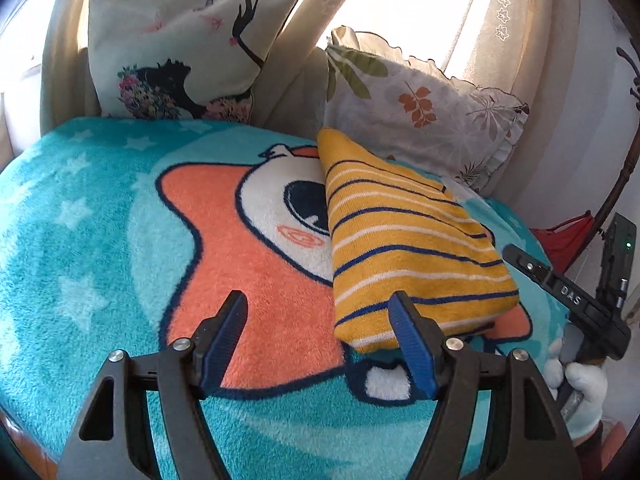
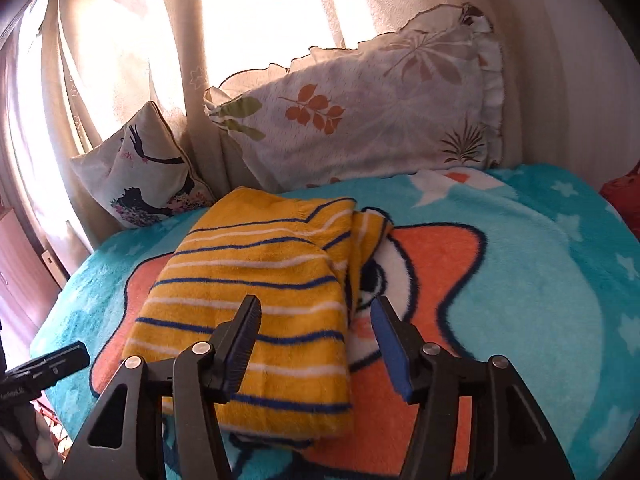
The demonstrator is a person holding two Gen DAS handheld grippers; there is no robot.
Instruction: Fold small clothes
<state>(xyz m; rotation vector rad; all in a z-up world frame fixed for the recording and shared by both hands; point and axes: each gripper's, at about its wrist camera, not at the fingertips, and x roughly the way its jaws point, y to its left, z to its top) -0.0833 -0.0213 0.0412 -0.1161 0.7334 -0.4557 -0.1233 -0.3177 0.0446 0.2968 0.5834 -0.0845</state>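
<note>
A teal fleece blanket (image 1: 80, 208) printed with an orange star is spread over the bed. Two cushions are propped against the curtains behind it: a leaf-print pillow (image 2: 360, 120) and a smaller bird-print cushion (image 1: 180, 52). A folded yellow striped sweater (image 2: 256, 308) is laid on the star. The left gripper (image 1: 320, 340) and right gripper (image 2: 316, 344) are held wide apart, nothing between their fingers.

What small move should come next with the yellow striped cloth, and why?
Probably pull both tongs back. The yellow striped cloth already lies folded in a compact stack on the star blanket. The left tongs and right tongs are open and hold nothing, so no further fold seems needed.
</note>
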